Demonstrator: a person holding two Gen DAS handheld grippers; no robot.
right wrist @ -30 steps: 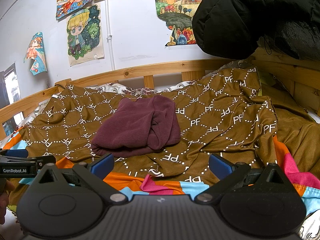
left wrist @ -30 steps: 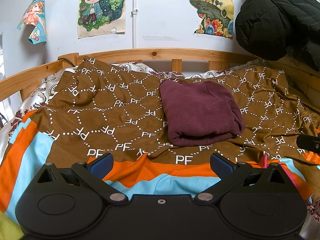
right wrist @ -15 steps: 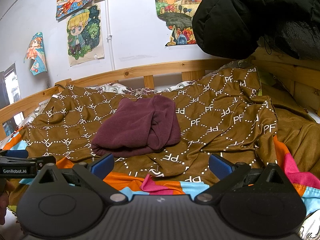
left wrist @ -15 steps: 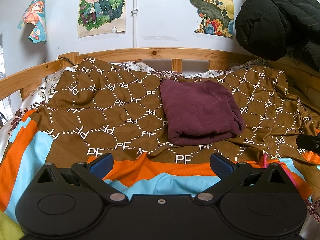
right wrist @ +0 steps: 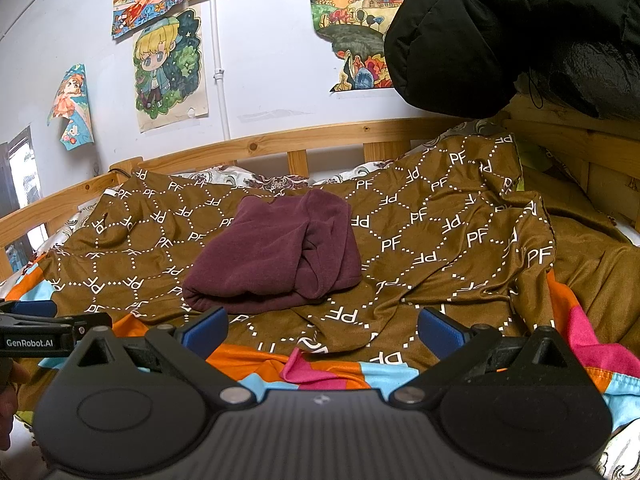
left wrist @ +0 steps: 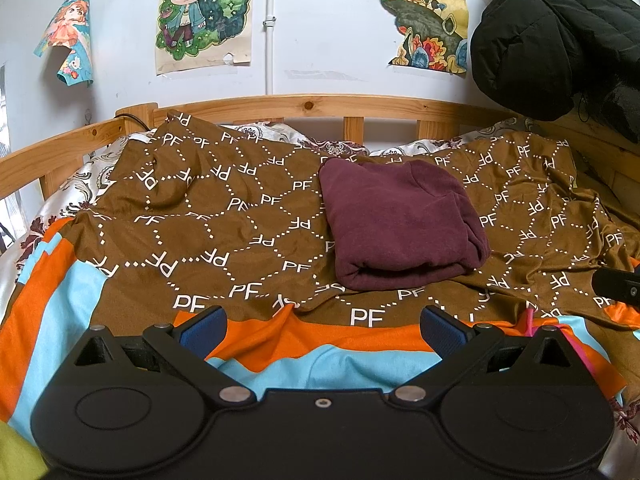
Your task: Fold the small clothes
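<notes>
A folded maroon garment is seen lying on a brown "PF" blanket spread over a wooden bed. The left tool is held with its blue pads wide apart and empty, short of the garment, over the blanket's orange and blue edge. The right tool is likewise held spread and empty, near the garment. A black jacket is seen hanging beyond the garment

Ahead of the tool, a wooden-railed bed is covered by a brown PF-patterned sheet, with a folded maroon garment laid on it.
</notes>
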